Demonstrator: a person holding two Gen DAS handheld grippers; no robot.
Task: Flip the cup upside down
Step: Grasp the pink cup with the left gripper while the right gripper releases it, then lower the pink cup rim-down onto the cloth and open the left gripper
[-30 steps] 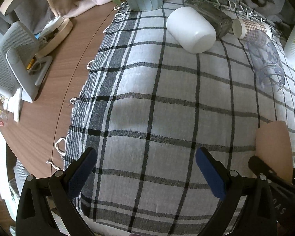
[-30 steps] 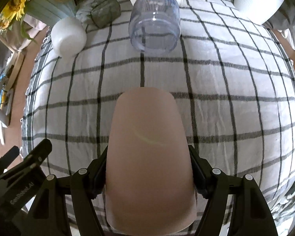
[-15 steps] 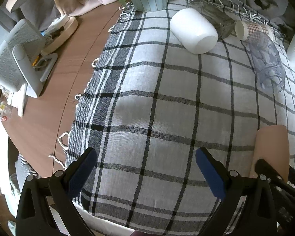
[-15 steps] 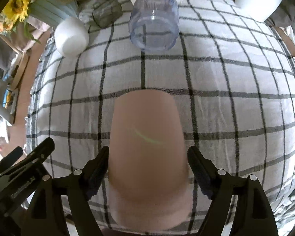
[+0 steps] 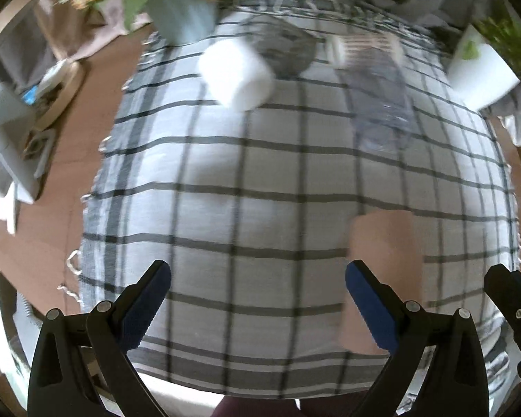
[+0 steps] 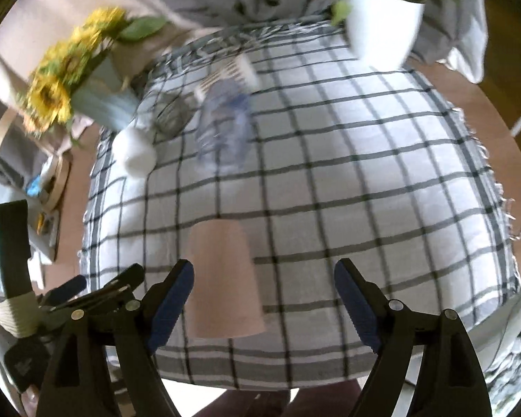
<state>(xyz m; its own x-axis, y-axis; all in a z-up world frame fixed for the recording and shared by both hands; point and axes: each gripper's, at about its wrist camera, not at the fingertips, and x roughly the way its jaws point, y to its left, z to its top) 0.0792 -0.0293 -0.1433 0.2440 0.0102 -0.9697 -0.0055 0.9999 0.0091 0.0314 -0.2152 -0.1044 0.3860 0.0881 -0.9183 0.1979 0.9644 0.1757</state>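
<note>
Cup (image 6: pixel 224 278) seemingly inverted on cloth (image 6: pixel 364 191)

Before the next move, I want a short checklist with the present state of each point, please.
1. Beige plastic cup stands upside down on the checked cloth: ok.
2. Right tool open and free of the cup: ok.
3. Left tool open, holding nothing: ok.
4. Cup apart from the clear plastic cup lying on its side: ok.
5. Cup rim flat on the cloth: cannot tell, pictures blurred.
</note>
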